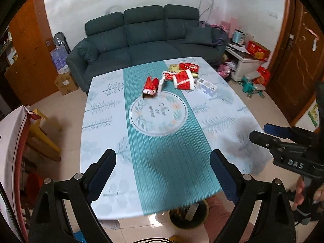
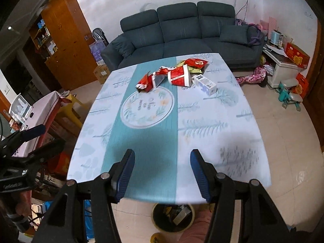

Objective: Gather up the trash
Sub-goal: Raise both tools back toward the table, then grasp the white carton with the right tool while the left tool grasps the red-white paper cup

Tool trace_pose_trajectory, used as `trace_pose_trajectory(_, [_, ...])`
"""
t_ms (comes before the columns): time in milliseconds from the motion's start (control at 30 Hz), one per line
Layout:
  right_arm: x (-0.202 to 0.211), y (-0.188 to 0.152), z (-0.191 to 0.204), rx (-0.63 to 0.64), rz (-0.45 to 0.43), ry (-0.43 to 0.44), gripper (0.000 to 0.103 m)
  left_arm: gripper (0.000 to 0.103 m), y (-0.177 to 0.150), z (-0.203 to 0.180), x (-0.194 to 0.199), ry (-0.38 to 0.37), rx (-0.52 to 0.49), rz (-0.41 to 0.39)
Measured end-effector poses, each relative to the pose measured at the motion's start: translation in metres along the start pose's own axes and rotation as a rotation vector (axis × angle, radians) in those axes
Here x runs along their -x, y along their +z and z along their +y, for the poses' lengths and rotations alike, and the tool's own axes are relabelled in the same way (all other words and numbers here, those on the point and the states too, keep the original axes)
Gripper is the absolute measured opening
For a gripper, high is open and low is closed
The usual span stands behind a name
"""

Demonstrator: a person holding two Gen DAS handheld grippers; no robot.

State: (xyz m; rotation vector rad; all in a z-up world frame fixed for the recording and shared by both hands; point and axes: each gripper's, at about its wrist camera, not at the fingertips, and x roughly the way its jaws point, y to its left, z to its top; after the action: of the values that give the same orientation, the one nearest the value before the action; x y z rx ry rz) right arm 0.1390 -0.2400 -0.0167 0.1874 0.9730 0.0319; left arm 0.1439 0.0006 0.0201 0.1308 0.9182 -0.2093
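**Hovering tools, trash heaped at the far end**

Looking down along both tools, the two views share a worktop (image 1: 222,121) under a pale cloth with a teal centre stripe, and a dark sofa (image 1: 141,38) beyond it.

The left wrist view places the left tool (image 1: 163,174) low over the near edge, its jaws spread wide with only cloth between them. From this side, reading left to right, the trash sits at the far end of the stripe: an open red wrapper (image 1: 150,88), a large red and white package (image 1: 183,79), a white box (image 1: 205,86), and a second red wrapper (image 1: 189,66) behind them. The right tool (image 1: 261,134) enters at the right edge, seen from the side, with the fingers of a hand (image 1: 299,192) wrapped on its grip. A trash bin (image 1: 188,216) stands on the floor just under the near edge.

The right wrist view alone shows an orange cabinet (image 2: 62,40) at far left and a side table with a pink cover (image 2: 43,109). Here the left tool (image 2: 40,139) appears at the left edge. The right tool (image 2: 162,172) hangs above the near worktop, jaws parted at a moderate width and holding nothing. The red wrapper (image 2: 144,83), package (image 2: 179,76) and white box (image 2: 205,84) lie well apart from both tools, and the bin (image 2: 173,216) shows below the edge again.

Both tools tilt steeply downward toward the worktop.
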Motion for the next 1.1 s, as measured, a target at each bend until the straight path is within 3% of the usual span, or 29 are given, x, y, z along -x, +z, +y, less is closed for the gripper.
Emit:
trace_pose_trajectory(133, [-0.039, 0.036, -0.025, 0.026, 0.035, 0.02, 0.057, 0.093, 0.036, -0.013, -0.035, 0.027, 0.034, 0.019])
trace_pose_trajectory(267, [-0.087, 0.082, -0.057, 0.072, 0.082, 0.021, 0.057, 0.093, 0.079, -0.036, -0.079, -0.016, 0.059, 0.077])
trace_pose_trajectory(533, [-0.177, 0.16, -0.12, 0.191, 0.135, 0.004, 0.066, 0.093, 0.161, -0.081, -0.203, -0.055, 0.103, 0.185])
trace_pose_trajectory(733, [-0.242, 0.186, -0.143, 0.246, 0.213, 0.023, 0.066, 0.093, 0.188, -0.089, -0.279, -0.068, 0.171, 0.275])
trace_pose_trajectory(933, [-0.28, 0.186, -0.146, 0.254, 0.283, 0.101, 0.066, 0.093, 0.202, -0.072, -0.318, -0.075, 0.247, 0.304])
trace_pose_trajectory(967, [-0.282, 0.185, -0.145, 0.257, 0.28, 0.106, 0.064, 0.093, 0.203, -0.067, -0.323, -0.071, 0.264, 0.307])
trace_pose_trajectory(1000, [-0.285, 0.184, -0.145, 0.266, 0.277, 0.107, 0.045, 0.093, 0.203, -0.064, -0.326, -0.07, 0.275, 0.31])
trace_pose_trajectory(1033, [-0.287, 0.184, -0.145, 0.275, 0.281, 0.11, 0.039, 0.092, 0.203, -0.06, -0.33, -0.071, 0.286, 0.316])
trace_pose_trajectory(1100, [-0.288, 0.186, -0.148, 0.273, 0.282, 0.126, 0.038, 0.088, 0.2, -0.054, -0.339, -0.084, 0.312, 0.335])
